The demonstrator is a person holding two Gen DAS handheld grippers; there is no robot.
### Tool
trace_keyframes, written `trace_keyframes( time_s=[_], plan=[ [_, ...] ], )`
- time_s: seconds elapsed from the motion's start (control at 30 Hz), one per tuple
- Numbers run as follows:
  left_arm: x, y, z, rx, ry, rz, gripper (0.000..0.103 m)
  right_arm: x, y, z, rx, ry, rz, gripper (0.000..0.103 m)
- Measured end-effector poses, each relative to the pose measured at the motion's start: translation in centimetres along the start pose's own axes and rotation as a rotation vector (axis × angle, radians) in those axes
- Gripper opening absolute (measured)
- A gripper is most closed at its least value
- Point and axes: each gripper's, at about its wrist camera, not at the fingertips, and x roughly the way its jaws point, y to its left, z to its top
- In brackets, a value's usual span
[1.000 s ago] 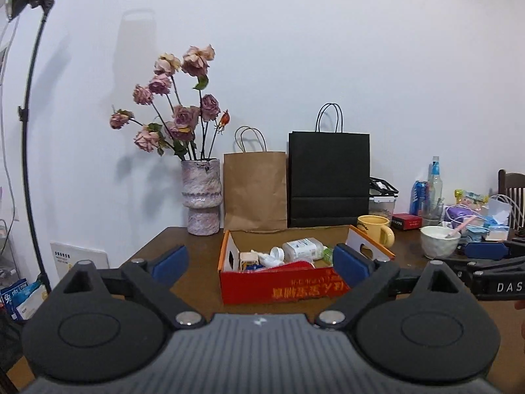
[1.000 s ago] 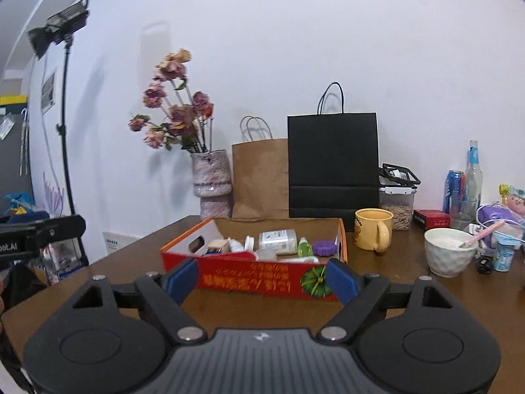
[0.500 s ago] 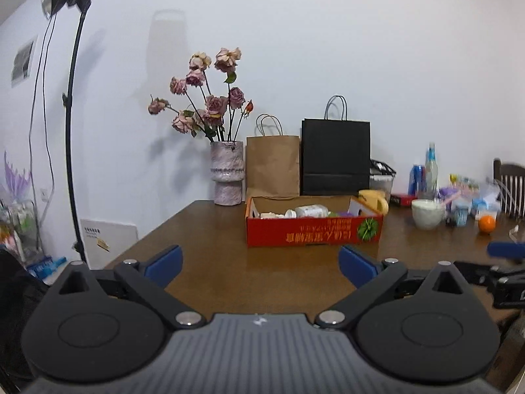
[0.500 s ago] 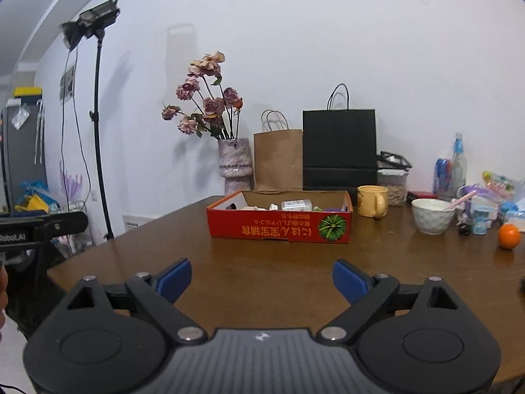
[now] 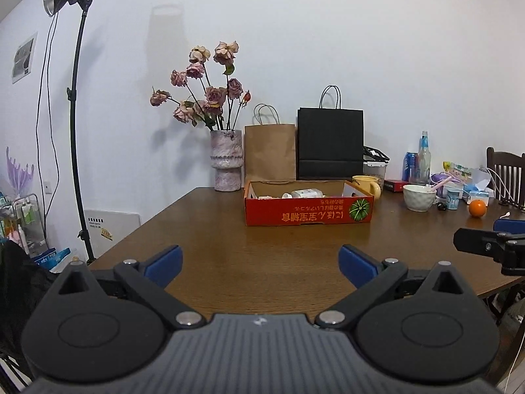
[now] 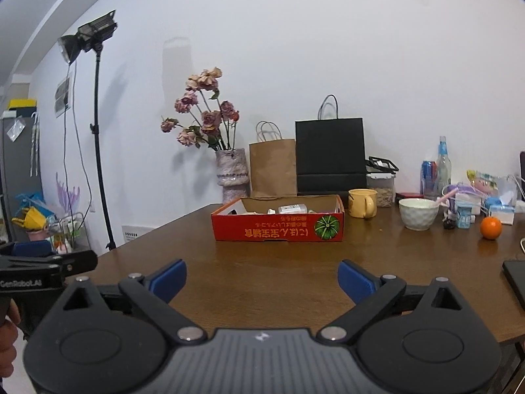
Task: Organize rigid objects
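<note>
The left gripper [image 5: 259, 259] is spread wide and empty; the right gripper [image 6: 262, 277] is still opening, nothing between its blue pads. Both sit well short of the red box [image 5: 308, 207] mid-table, small items already inside, so this looks like the wrap-up; anything next means reaching forward

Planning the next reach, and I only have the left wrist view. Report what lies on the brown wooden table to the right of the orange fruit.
Observer: A flat dark slab, perhaps a phone or tablet, lies at the right edge of the brown wooden table, nearer the camera than the orange fruit.
Operator: Give me the right gripper's state.
Observer: The right gripper has its jaws opening wide, with nothing between its blue pads, well short of the red cardboard box.
Operator: Check what holds the left gripper.
Observer: A hand grips the handle of the left gripper at the picture's left edge.
</note>
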Motion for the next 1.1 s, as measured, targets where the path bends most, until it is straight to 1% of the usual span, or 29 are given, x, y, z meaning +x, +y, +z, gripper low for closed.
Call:
trace_keyframes(
  time_s=[0.47, 1.1],
  plan=[
    [0.02, -0.29, -0.03, 0.005, -0.007, 0.011, 0.103, 0.51, -0.11, -0.06, -0.001, 0.014, 0.004, 0.099],
    [-0.04, -0.11, 0.04, 0.01, -0.007, -0.001, 0.103, 0.57, -0.27, -0.34, 0.002, 0.02, 0.003, 0.099]
  ],
)
